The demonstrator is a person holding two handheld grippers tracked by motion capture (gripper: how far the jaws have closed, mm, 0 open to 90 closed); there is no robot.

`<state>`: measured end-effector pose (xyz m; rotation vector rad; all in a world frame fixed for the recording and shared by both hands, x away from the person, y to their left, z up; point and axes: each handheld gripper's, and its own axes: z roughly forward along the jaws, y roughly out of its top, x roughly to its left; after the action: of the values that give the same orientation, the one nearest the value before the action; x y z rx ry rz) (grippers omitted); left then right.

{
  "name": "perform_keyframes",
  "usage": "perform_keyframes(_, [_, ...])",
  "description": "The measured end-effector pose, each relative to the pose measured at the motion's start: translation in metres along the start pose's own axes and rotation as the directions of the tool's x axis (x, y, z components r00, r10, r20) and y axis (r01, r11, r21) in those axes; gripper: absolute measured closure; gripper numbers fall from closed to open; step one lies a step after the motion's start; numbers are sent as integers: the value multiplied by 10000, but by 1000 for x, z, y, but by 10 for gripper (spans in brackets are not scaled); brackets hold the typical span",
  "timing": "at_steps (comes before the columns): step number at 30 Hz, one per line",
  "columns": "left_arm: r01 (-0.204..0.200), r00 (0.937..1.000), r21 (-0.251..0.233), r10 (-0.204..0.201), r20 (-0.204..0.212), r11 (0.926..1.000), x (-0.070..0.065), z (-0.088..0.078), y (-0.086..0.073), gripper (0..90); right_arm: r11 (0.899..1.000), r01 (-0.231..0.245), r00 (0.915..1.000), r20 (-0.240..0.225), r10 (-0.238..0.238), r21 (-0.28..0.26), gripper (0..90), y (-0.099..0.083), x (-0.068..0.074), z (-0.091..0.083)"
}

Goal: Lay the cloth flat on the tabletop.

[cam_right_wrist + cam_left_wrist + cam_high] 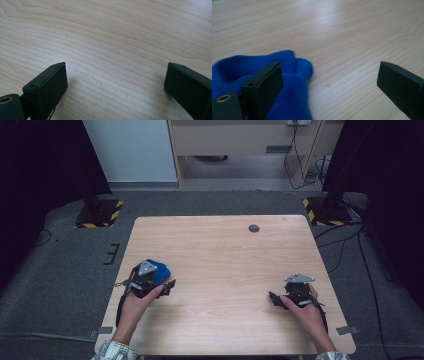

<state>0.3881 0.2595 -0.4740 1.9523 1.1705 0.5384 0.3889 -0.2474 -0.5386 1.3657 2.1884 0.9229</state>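
Two grippers on the table, one blue knit thing to deal with. The left gripper (167,286) sits near the table's (220,245) left edge with its jaws spread wide and nothing between them. The blue cloth (292,75) lies right at it: in the left gripper view one jaw sits in front of the fabric and the other stands well apart over bare wood, so it isn't gripped. In the high view the cloth (161,271) pokes out from under that gripper's grey plate.

It's ribbed and rounded at the ends, maybe a glove or a bunched sock, hard to tell from this angle. Either way I'd bet it's light, soft and floppy, so it'll sag and fold rather than hold a shape. No real breakage risk. Best bet is pinching a thick bunched fold, not a thin edge that could slip out.

The right gripper (274,298) rests over on the right side, also wide open, over bare wood.
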Motion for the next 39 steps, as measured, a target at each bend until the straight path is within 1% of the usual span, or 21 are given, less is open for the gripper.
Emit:
perform_keyframes(1, [0, 10000, 0, 0, 0, 10000, 0, 0, 0, 58, 10000, 0, 10000, 0, 0, 0, 49, 0, 0, 0])
perform_keyframes(4, [255, 9994, -228, -260, -226, 9994, 15, -11, -1, 56, 10000, -2, 10000, 0, 2, 1, 49, 0, 0, 0])
perform_keyframes(7, [28, 9980, -92, -34, -637, 10000, 26, -15, -4, 47, 10000, 9, 10000, -4, -9, 13, 47, 0, 0, 0])
perform_keyframes(11, [-108, 9936, 279, 139, -1119, 9996, 38, -10, -13, 40, 10000, 34, 10000, 0, -34, 9, 46, 0, 0, 0])
perform_keyframes(12, [107, 9922, 234, -77, -1245, 9997, 44, -7, -19, 40, 10000, 33, 10000, 0, -33, 10, 46, 0, 0, 0])
perform_keyframes(14, [222, 9926, 327, -181, -1197, 9992, 46, -3, -22, 40, 10000, 31, 10000, 1, -31, 10, 46, 0, 0, 0])
perform_keyframes(15, [271, 9929, 522, -208, -1172, 9983, 47, 2, -26, 39, 10000, 29, 10000, 0, -29, 11, 46, 0, 0, 0])
perform_keyframes(16, [240, 9948, 1003, -138, -1011, 9947, 47, 12, -33, 39, 10000, 32, 10000, 0, -32, 9, 46, 0, 0, 0])
perform_keyframes(17, [240, 9948, 1003, -138, -1011, 9947, 47, 12, -33, 35, 10000, 32, 10000, 0, -32, 9, 46, 0, 0, 0])
perform_keyframes(18, [204, 9962, 1221, -98, -867, 9923, 48, 17, -35, 32, 10000, 9, 10000, -5, -9, 18, 46, 0, 0, 0])
perform_keyframes(22, [544, 9976, 1644, -468, -501, 9849, 50, 31, -44, 44, 10000, 9, 10000, -5, -9, 19, 46, 0, 0, 0])
perform_keyframes(23, [302, 9984, 1605, -221, -516, 9866, 50, 31, -45, 44, 10000, 34, 10000, 0, -34, 8, 46, 0, 0, 0])
perform_keyframes(24, [302, 9984, 1605, -221, -516, 9866, 50, 31, -45, 85, 10000, 34, 10000, 0, -34, 8, 46, 0, 0, 0])
perform_keyframes(25, [282, 9985, 1582, -202, -514, 9870, 50, 30, -44, 85, 10000, 30, 10000, -2, -30, 11, 46, 0, 0, 0])
perform_keyframes(26, [281, 9987, 1494, -214, -462, 9884, 50, 28, -44, 158, 10000, 32, 10000, -2, -32, 9, 46, 0, 0, 0])
perform_keyframes(28, [193, 9989, 1396, -131, -453, 9900, 49, 27, -45, 224, 10000, 32, 10000, 2, -32, 10, 46, 0, 0, 0])
perform_keyframes(31, [191, 9995, 1237, -159, -268, 9921, 48, 25, -45, 418, 10000, 44, 10000, 19, -44, -2, 46, 0, 0, 0])
perform_keyframes(32, [370, 9993, 1180, -361, -100, 9923, 50, 24, -44, 534, 10000, 44, 10000, 21, -44, -2, 46, 0, 0, 0])
perform_keyframes(34, [448, 9990, 1175, -449, -17, 9921, 50, 23, -44, 568, 10000, 44, 10000, 20, -44, -1, 46, 0, 0, 0])
perform_keyframes(36, [403, 9992, 1030, -402, -33, 9939, 51, 18, -40, 646, 10000, 44, 10000, 19, -44, -5, 46, 0, 0, 0])
perform_keyframes(39, [505, 9987, 779, -508, 19, 9957, 51, 14, -36, 661, 10000, 48, 10000, 17, -48, -5, 45, 0, 0, 0])
